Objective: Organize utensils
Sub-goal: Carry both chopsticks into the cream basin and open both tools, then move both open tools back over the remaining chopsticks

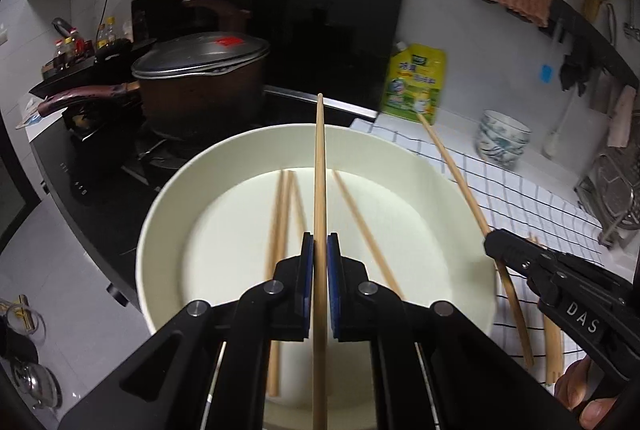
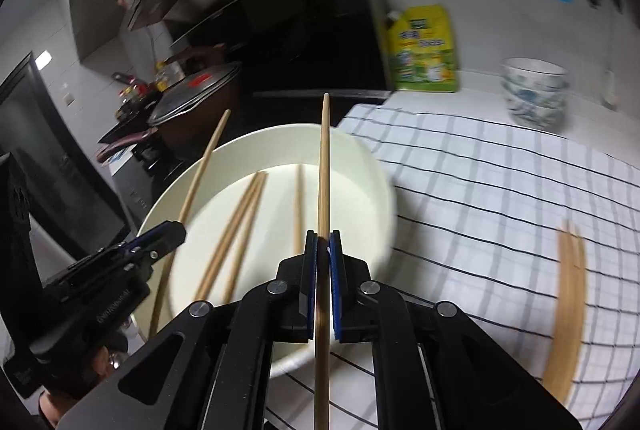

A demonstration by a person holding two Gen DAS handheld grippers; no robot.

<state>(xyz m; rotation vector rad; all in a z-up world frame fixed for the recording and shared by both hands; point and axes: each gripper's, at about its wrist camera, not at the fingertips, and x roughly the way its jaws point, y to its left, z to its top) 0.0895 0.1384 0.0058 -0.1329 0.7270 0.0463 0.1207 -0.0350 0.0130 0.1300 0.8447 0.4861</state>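
Above the round white bowl (image 1: pixel 168 230), each black claw, left (image 1: pixel 320 250) and right (image 2: pixel 323 246), grips one wooden chopstick (image 1: pixel 319 170) lengthwise along its fingers, the left nearer the bowl's centre.

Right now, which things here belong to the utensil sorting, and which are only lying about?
Part of the job:
left gripper shut on left chopstick
right gripper shut on right chopstick
bowl with three chopsticks in bowl
chopsticks on cloth

Lying about:
pot
yellow pouch
stacked bowls
checked cloth
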